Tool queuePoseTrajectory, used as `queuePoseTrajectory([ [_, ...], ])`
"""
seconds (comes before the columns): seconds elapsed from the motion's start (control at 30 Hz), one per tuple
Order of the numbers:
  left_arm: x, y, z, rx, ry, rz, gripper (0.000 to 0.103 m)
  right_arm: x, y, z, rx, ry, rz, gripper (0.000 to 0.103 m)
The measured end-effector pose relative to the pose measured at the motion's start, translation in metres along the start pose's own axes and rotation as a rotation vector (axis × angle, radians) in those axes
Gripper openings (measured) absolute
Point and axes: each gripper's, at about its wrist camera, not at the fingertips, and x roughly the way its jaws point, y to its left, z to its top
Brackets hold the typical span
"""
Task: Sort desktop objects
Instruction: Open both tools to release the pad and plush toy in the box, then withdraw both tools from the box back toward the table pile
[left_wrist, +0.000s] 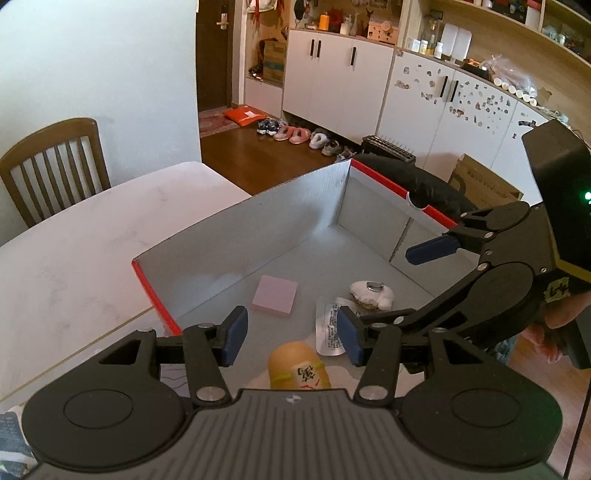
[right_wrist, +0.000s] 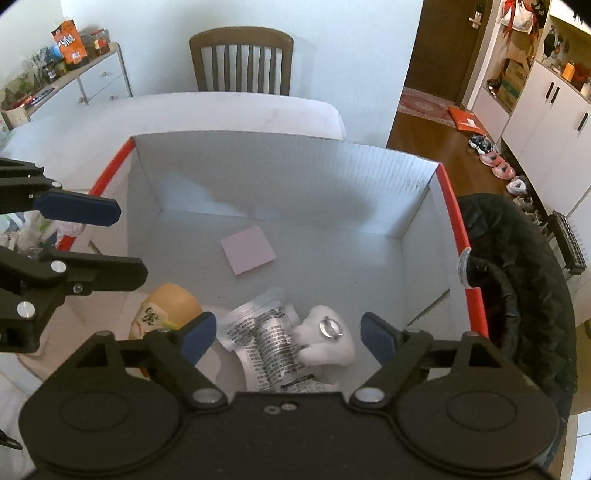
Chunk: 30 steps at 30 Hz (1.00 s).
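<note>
Grippers both hang empty over your red-edged white cardboard box (right_wrist: 280, 177): left gripper (left_wrist: 291, 338) half spread, right gripper (right_wrist: 286, 338) wide apart. Inside lie a pink sticky-note pad (right_wrist: 248, 250), tan capsule-shaped toy (right_wrist: 166, 308), printed foil packet (right_wrist: 264, 339) and white plush figure (right_wrist: 325, 343) resting against that packet.

1. Ahead of you a white wall (right_wrist: 240, 22) rises behind a wooden slat-back chair (right_wrist: 242, 61) pushed up to the pale table (left_wrist: 92, 236).
2. To your right, dark wood floor (left_wrist: 236, 147) runs to a brown door (left_wrist: 212, 55).
3. White cabinets (left_wrist: 332, 81) line that side, with a row of shoes and slippers (left_wrist: 295, 134) at their foot.
4. To your left stands a low drawer unit (right_wrist: 99, 81) crowded with packets and jars.
5. Soft, even light fills the room.
</note>
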Motion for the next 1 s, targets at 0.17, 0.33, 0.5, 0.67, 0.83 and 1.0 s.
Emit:
queuePoseTrajectory([
  [0.17,-0.012,0.0,-0.004,-0.003,-0.018,-0.005,0.052,-0.012,-0.001,-0.002,0.021,-0.038,0.02,0.093],
  [0.33,-0.024,0.001,-0.006,-0.007,-0.036,-0.017,0.053,-0.025,0.001,-0.007,0.058,-0.076,0.038,0.095],
  [0.5,-0.037,0.001,-0.011,-0.004,-0.063,-0.019,0.055,-0.038,0.005,-0.012,0.074,-0.107,0.04,0.097],
  [0.67,-0.05,0.004,-0.016,-0.003,-0.089,-0.03,0.066,-0.049,0.013,-0.015,0.09,-0.133,0.043,0.098],
  [0.83,-0.063,0.01,-0.024,-0.008,-0.101,-0.03,0.067,-0.056,0.023,-0.016,0.1,-0.16,0.028,0.099],
  [1.0,-0.075,0.024,-0.03,-0.035,-0.109,-0.031,0.067,-0.058,0.039,-0.017,0.094,-0.172,0.015,0.099],
])
